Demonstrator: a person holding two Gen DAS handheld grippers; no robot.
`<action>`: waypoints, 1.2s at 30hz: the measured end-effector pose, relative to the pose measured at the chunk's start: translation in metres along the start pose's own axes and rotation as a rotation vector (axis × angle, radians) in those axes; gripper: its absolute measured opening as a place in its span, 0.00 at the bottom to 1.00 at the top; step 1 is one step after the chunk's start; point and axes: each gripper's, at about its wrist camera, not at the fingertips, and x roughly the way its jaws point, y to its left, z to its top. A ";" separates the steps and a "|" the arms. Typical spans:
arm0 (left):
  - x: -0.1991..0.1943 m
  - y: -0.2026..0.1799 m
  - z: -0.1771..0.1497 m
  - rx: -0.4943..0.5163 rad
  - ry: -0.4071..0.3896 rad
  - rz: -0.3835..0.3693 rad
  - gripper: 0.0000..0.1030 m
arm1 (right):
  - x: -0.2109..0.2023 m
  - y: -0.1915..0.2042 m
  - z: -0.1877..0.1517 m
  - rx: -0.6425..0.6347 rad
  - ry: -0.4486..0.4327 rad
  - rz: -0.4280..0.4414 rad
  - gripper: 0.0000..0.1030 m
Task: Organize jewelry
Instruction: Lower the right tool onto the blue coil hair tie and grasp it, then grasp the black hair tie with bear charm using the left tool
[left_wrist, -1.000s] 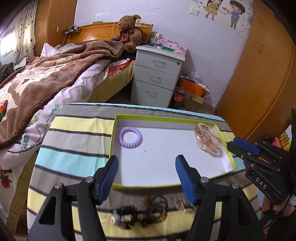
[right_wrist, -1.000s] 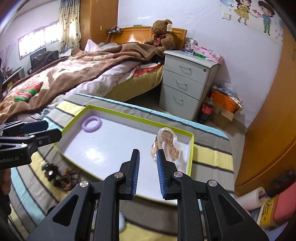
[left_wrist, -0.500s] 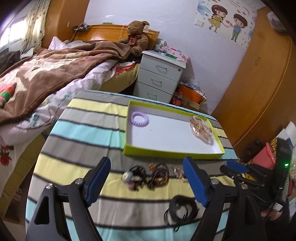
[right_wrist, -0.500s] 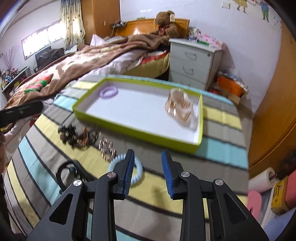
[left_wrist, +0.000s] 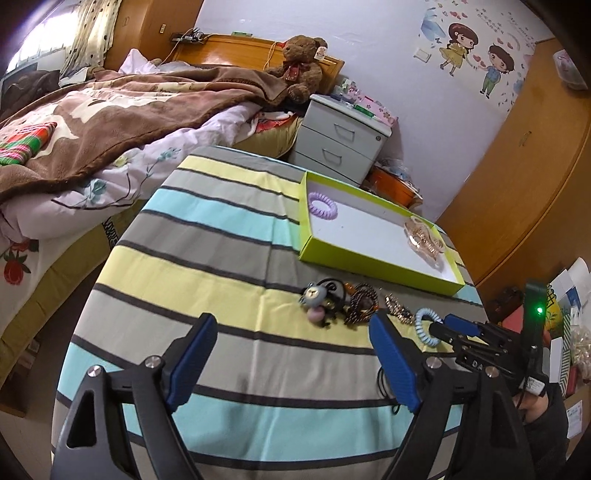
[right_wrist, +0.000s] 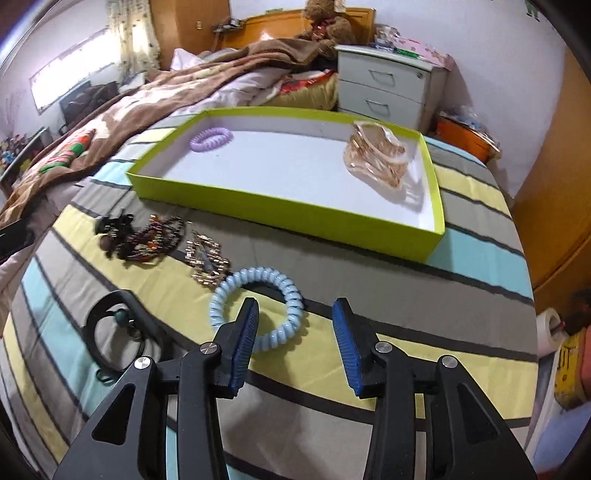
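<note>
Tray (right_wrist: 288, 206) holds two pieces: purple coil (right_wrist: 211, 138), gold clip (right_wrist: 376, 158).

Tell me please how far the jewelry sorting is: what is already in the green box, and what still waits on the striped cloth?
Done: the purple coil tie and the rose-gold clip lie in the green box. In hand: nothing yet; the right gripper, jaws opening, is at the blue coil tie. Left: that tie, the gold piece, the dark beaded pile and the black ring. The left gripper is empty.
</note>
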 end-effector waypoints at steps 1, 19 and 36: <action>0.000 0.002 -0.001 -0.005 0.000 -0.001 0.83 | 0.000 0.000 0.000 0.007 -0.008 -0.001 0.41; -0.004 0.009 -0.008 -0.015 0.013 0.008 0.83 | -0.014 -0.007 -0.008 0.084 -0.052 -0.037 0.10; 0.034 -0.017 0.009 0.071 0.044 0.010 0.83 | -0.064 -0.017 -0.018 0.162 -0.177 0.015 0.09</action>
